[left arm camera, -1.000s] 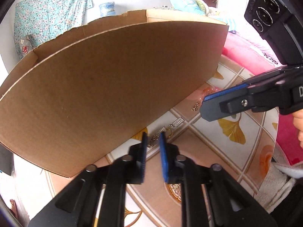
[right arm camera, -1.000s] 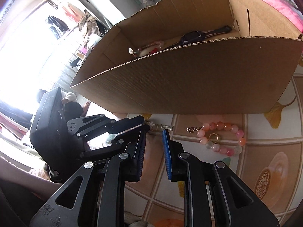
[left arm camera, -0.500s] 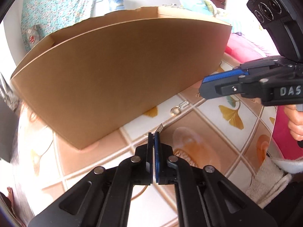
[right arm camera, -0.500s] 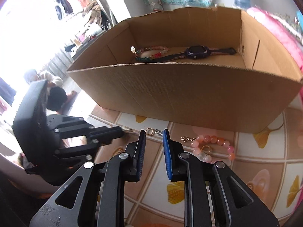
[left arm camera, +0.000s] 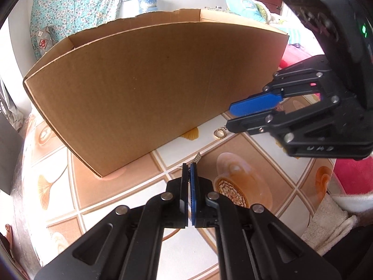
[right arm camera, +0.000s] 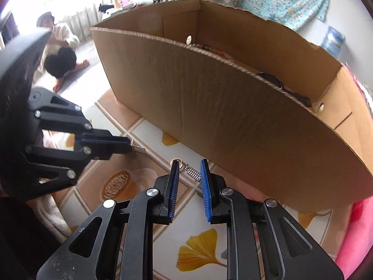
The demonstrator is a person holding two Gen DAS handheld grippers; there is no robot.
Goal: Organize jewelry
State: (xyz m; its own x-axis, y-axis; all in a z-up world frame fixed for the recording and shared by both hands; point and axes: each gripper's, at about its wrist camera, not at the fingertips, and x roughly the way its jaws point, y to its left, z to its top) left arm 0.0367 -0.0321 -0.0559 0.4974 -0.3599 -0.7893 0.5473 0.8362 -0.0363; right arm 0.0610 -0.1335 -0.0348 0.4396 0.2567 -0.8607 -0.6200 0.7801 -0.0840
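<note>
My left gripper (left arm camera: 191,166) is shut on a small silver earring (left arm camera: 197,158), whose sparkly end sticks out past the pads. In the right wrist view the left gripper (right arm camera: 127,145) holds the earring (right arm camera: 139,149) just above the tablecloth. A second silver earring (right arm camera: 193,172) with a gold ring (right arm camera: 176,162) lies on the table near the box. My right gripper (right arm camera: 190,165) is open, its fingertips standing either side of that earring without touching it. The cardboard box (right arm camera: 233,121) holds a dark watch (right arm camera: 279,86) and a bracelet (right arm camera: 205,46), mostly hidden by its near wall.
The box (left arm camera: 151,88) fills the far half of the round table with its tiled, leaf-printed cloth (left arm camera: 244,168). A white towel (left arm camera: 326,221) and pink fabric (left arm camera: 349,175) lie past the right edge. A person (right arm camera: 58,46) sits on the floor far behind.
The left gripper went from open to shut on a silver earring and drew back from the box. The right gripper rolled and moved left over the second earring; the pink bead bracelet left its view.
</note>
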